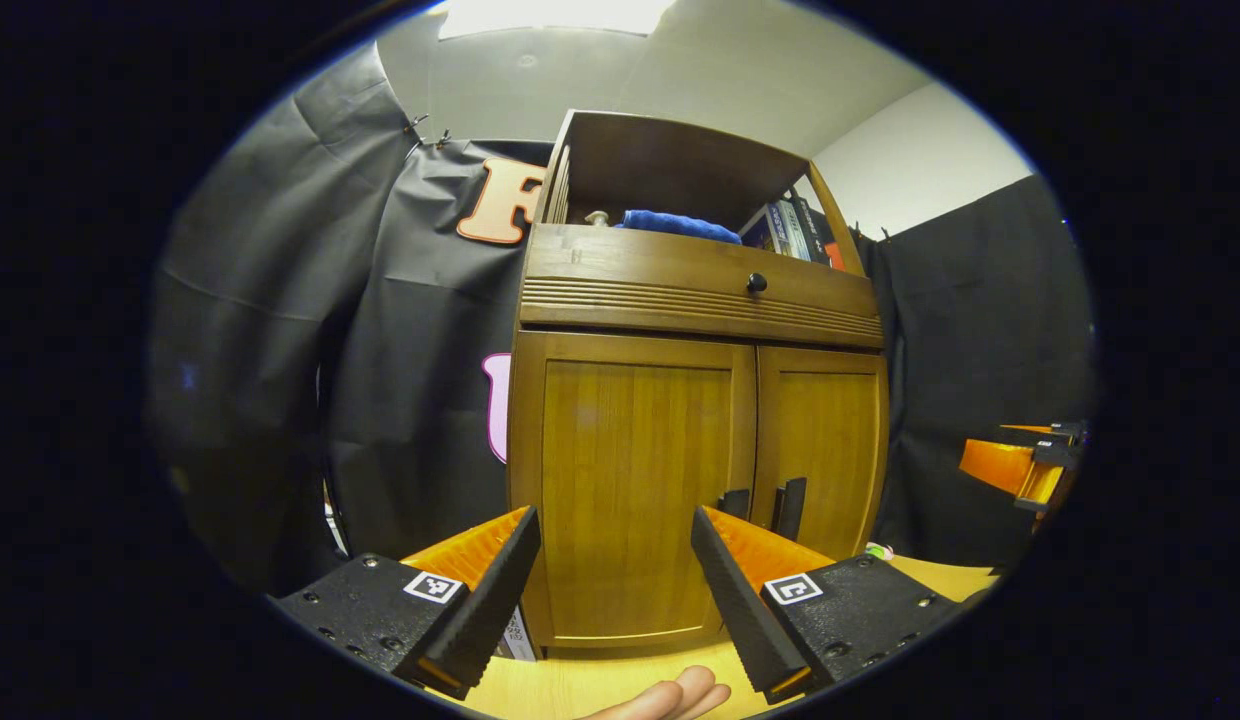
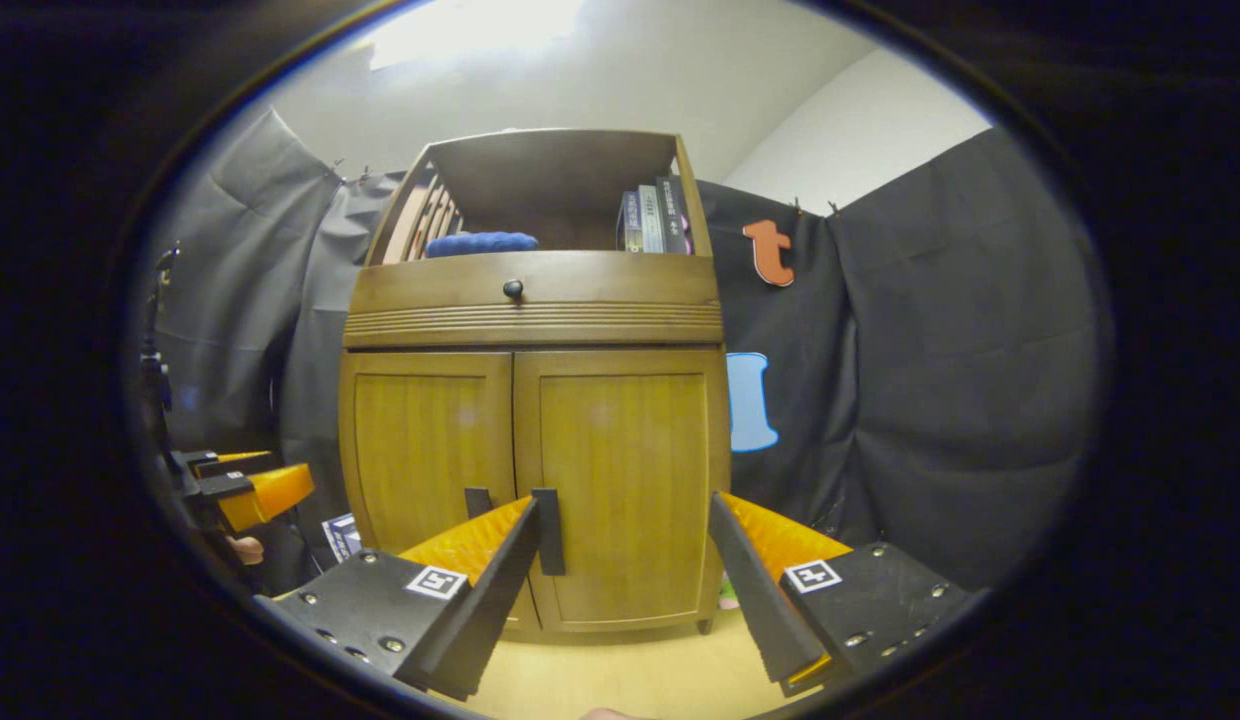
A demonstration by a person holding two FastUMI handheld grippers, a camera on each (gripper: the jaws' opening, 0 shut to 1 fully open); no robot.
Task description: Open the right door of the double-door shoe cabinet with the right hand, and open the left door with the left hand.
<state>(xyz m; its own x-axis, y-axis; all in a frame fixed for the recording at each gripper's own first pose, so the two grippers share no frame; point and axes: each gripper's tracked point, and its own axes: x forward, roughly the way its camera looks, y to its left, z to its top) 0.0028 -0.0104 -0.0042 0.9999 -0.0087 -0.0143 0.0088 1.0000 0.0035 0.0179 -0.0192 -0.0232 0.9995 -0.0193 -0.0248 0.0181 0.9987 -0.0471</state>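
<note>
In the left gripper view, the left gripper point(image 1: 615, 590) sits at the bottom centre with its fingers spread wide, holding nothing, aimed at the shoe cabinet point(image 1: 695, 400) that fills the middle of the frame. Each finger mount carries a small square marker; no readable writing shows. The left door point(image 1: 630, 490) lies straight beyond the gap between the fingers and is closed; the right door point(image 1: 825, 450) beside it is closed too, and the two dark handles point(image 1: 780, 505) stand side by side where the doors meet. A fingertip point(image 1: 680, 695) of the person pokes in at the bottom edge. Above the doors a drawer with a round knob point(image 1: 756, 283) runs across, and on the open shelf lie a blue cloth point(image 1: 675, 225) and some books point(image 1: 795, 230). The right gripper point(image 1: 1025, 465) shows at the right edge, well apart from the cabinet.

In the right gripper view, the right gripper point(image 2: 625, 590) is likewise spread and empty at the bottom centre. The cabinet stands centred, both doors shut; the right door's handle point(image 2: 548, 530) appears just beside the left-hand finger, though contact cannot be told. The left gripper shows at the left edge of the frame.
</note>
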